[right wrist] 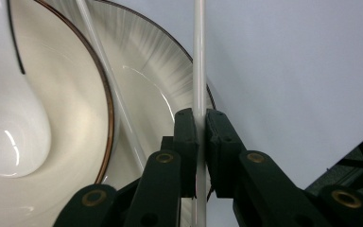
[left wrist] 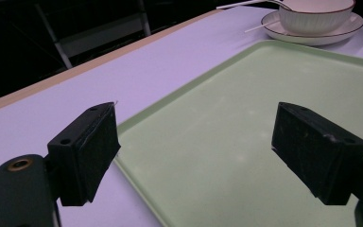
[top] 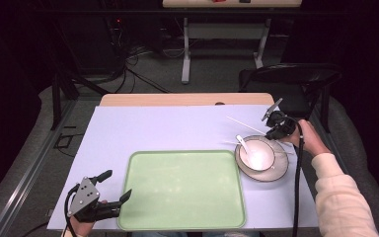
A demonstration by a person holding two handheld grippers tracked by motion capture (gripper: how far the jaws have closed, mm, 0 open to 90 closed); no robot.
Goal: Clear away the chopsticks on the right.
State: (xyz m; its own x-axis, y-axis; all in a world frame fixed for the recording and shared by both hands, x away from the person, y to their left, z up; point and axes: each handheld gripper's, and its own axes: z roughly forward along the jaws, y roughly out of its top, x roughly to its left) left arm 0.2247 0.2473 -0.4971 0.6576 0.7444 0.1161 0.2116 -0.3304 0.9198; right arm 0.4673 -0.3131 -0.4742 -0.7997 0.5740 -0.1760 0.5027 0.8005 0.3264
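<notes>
A white bowl with a white spoon in it stands on a brown-rimmed plate, right of a green tray. My right gripper is at the plate's far edge, shut on a thin white chopstick that points away to the left. The right gripper view has the jaws clamped on that chopstick, with a second chopstick lying on the plate beside the bowl. My left gripper is open at the tray's near left corner, holding nothing.
A lilac cloth covers the table. A dark chair stands off the far right corner, and another table's legs are beyond. Cables trail from both grippers.
</notes>
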